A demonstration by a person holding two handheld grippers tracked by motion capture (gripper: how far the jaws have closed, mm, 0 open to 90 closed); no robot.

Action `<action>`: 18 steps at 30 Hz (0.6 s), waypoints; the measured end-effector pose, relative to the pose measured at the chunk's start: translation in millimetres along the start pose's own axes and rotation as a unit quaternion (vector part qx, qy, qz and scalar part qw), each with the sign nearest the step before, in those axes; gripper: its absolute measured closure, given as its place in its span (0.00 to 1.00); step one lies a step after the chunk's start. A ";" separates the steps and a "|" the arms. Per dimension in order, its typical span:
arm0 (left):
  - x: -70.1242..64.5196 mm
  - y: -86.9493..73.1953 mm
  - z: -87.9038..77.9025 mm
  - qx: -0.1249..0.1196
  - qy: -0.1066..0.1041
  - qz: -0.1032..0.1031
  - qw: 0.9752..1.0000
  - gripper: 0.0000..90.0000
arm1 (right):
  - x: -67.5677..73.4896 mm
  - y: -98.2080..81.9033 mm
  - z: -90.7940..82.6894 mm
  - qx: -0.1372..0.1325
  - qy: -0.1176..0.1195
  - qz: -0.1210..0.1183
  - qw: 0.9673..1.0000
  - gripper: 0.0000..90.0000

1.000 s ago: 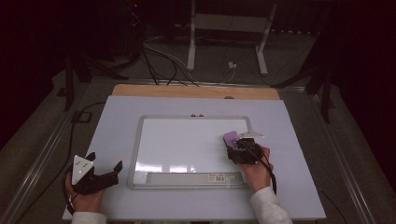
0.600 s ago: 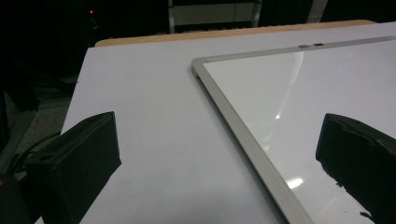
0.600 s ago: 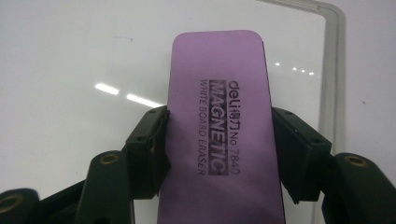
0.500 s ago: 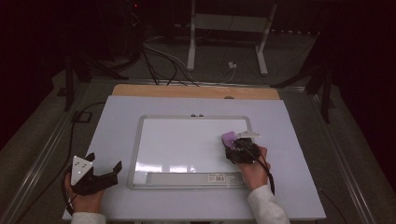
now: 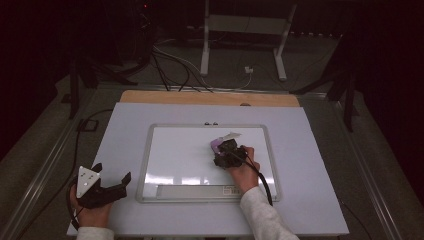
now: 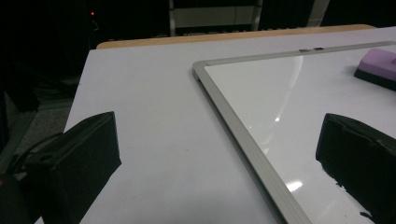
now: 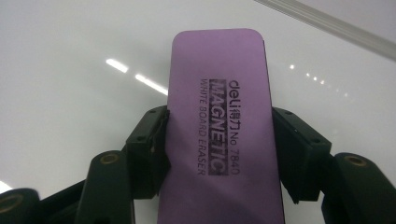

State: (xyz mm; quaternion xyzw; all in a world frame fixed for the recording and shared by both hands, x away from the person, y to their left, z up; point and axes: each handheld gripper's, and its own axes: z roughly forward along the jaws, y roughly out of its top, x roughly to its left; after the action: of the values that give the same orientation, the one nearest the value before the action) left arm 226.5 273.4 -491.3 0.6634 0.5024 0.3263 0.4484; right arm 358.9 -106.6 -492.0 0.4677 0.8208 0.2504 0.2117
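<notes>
Two grippers on show. Right gripper (image 5: 223,151) sits mid-frame in the high view, w/ the person's right hand (image 5: 244,172) behind it and a white sleeve running to the bottom edge. It's clamped on a purple eraser (image 5: 216,145): in the right gripper view both black jaws press the long sides of the eraser (image 7: 219,135), which fills the centre of that frame, lengthways top to bottom, printed side up ("MAGNETIC", "WHITE BOARD ERASER"). Eraser lies over the whiteboard (image 5: 190,150), upper-right part of the board surface in the high view; whether it's pressed flat on the board or just above, can't tell. Board's metal frame edge (image 7: 327,25) crosses the upper right corner of the right gripper view.

Left gripper (image 5: 107,187) is at lower left of the high view, held by the left hand (image 5: 90,215), grey three-cornered plate on top, on the white table (image 5: 125,125) just beside the board's left edge. Jaws spread wide, nothing between them: in the left gripper view they stand at lower left and lower right w/ bare table and the board's corner (image 6: 201,67) in the gap. Eraser (image 6: 378,65) shows at the upper right edge of that view, on the board.

Board lies flat mid-table, a pale tray strip along its near edge. Wooden edge (image 5: 210,97) shows past the table's far side.
</notes>
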 end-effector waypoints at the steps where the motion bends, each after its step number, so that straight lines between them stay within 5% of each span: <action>1: -0.4 0.2 -0.1 0.000 -0.001 0.001 1.000 0.01 | -0.6 0.6 0.3 0.000 -0.002 -0.003 1.000 0.46; 5: -0.8 0.1 0.3 0.000 -0.001 0.001 1.000 0.01 | -23.9 0.0 3.4 0.008 -0.043 0.030 0.999 0.46; 8: -0.7 -0.1 0.8 0.002 0.000 0.002 1.000 0.01 | -37.3 -1.5 3.9 0.012 -0.040 0.063 0.997 0.46; 12: -2.4 0.7 1.3 0.001 -0.001 0.003 1.000 0.01 | -16.7 1.3 4.6 0.005 -0.005 0.052 0.999 0.46; 16: -2.5 1.1 1.1 0.001 -0.002 0.004 1.000 0.01 | 17.8 7.6 5.1 -0.004 0.035 0.005 0.999 0.46; 18: -1.6 0.7 1.1 0.001 -0.002 0.002 1.000 0.01 | 22.6 9.2 5.0 -0.004 0.035 -0.006 0.999 0.46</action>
State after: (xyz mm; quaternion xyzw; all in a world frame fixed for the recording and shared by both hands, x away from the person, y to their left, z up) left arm 227.3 271.4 -491.1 0.6655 0.5000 0.3258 0.4482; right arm 357.2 -81.8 -492.8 0.4527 0.8298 0.2682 0.1860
